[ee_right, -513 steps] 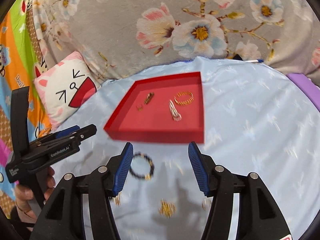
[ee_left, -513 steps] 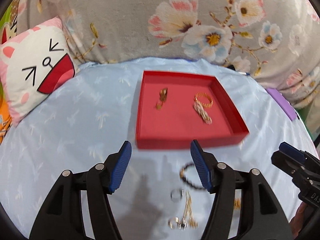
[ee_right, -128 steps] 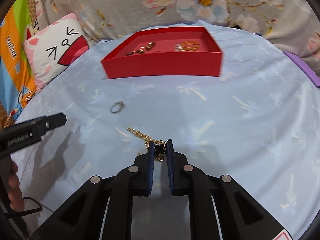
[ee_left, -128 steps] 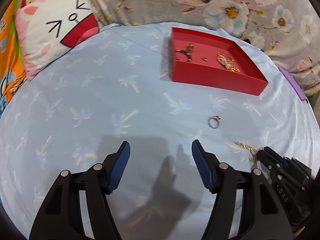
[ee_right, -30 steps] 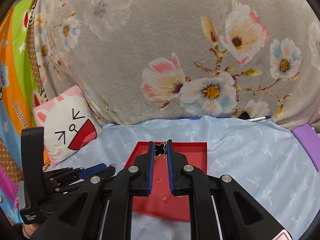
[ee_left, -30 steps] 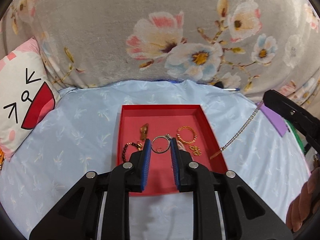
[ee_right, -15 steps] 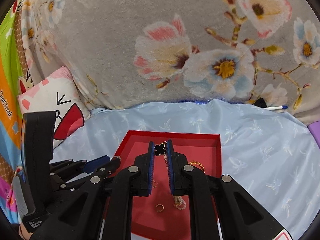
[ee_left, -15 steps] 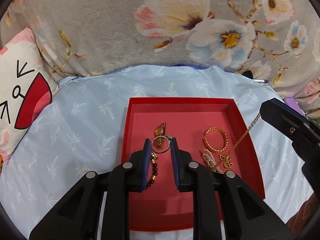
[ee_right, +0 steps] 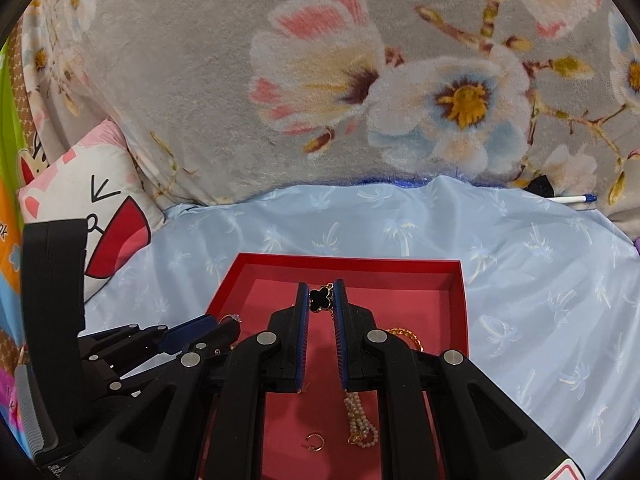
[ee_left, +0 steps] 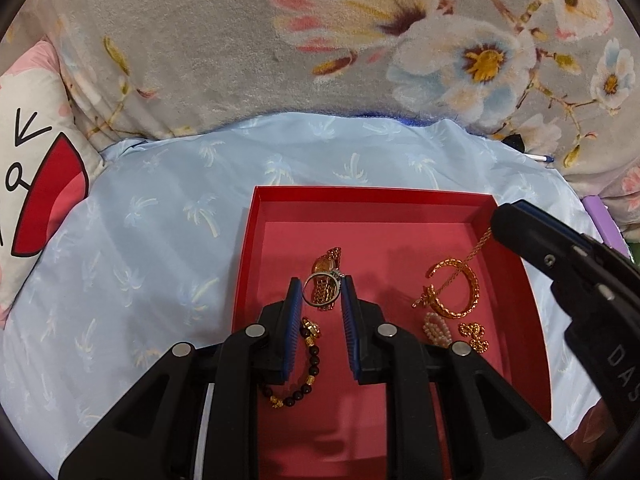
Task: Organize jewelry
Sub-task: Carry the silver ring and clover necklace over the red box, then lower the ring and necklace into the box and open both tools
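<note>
A: Where is the jewelry?

B: Most of it lies in a red tray (ee_left: pixel 243 264) on a pale blue sheet (ee_left: pixel 160 216). The left hand-held gripper (ee_left: pixel 320 292) hangs over the tray's left half, its blue pads clamped on a silver ring (ee_left: pixel 319 289). The right hand-held gripper (ee_right: pixel 321 298) is over the tray too, pinching a black clover pendant (ee_right: pixel 321 299); its thin gold chain (ee_left: pixel 460 268) hangs down into the tray.

A: What sits under them?

B: Beneath the ring, a gold watch (ee_left: pixel 326 266). Just below the left pad, a dark bead bracelet (ee_left: pixel 298 380) with gold beads. On the right side, a gold bangle (ee_left: pixel 460 292), which the chain crosses. Near it lie a small pearl piece (ee_left: pixel 436 328) and a gold charm (ee_left: pixel 474 334). In the right wrist view a small gold hoop (ee_right: pixel 315 441) lies near the tray's front.

A: Anything in the way?

B: The two tools crowd each other. The right one's black body covers the tray's far right corner in the left view, and the left one sits by the tray's left wall in the right view.

A: And around the tray?

B: A grey flowered blanket (ee_right: pixel 320 80) rises behind the sheet. A cartoon-face pillow (ee_right: pixel 92 200) sits at the left. A pen (ee_right: pixel 576 199) lies at the far right, by the blanket's edge.
</note>
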A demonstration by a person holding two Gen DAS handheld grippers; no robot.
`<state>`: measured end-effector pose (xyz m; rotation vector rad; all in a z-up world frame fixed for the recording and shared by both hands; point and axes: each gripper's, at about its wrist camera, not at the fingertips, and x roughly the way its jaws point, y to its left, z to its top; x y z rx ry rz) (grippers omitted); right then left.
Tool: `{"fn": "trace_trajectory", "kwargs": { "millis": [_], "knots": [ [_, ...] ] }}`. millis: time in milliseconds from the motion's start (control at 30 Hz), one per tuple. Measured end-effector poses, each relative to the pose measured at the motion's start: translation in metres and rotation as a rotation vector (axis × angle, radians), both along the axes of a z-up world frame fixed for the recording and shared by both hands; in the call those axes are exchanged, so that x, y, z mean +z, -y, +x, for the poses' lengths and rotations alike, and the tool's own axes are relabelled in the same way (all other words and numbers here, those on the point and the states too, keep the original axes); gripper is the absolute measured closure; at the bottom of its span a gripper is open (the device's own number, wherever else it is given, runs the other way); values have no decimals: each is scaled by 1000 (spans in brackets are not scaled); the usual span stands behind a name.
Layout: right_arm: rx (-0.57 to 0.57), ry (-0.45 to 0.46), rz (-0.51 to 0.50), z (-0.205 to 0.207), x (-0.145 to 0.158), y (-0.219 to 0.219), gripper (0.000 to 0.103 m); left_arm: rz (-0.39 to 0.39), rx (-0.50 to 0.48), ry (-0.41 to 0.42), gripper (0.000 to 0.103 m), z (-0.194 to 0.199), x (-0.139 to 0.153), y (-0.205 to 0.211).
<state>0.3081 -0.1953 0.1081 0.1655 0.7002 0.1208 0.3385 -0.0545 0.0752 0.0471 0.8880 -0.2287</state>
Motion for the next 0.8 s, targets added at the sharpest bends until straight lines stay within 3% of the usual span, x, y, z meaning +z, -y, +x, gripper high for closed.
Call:
{"fn": "trace_trajectory", "kwargs": {
  "millis": [467, 667, 733, 800],
  "knots": [
    [18, -87, 27, 21, -43, 0, 90, -31, -5, -48, 83, 26, -24, 4],
    [26, -67, 33, 18, -46, -3, 85, -60, -25, -40, 83, 27, -27, 4],
    [17, -61, 43, 16, -46, 0, 81, -69, -23, -42, 79, 26, -27, 2],
    [7, -54, 40, 12, -45, 2, 79, -66, -7, -33, 68, 24, -25, 0]
  ]
}}
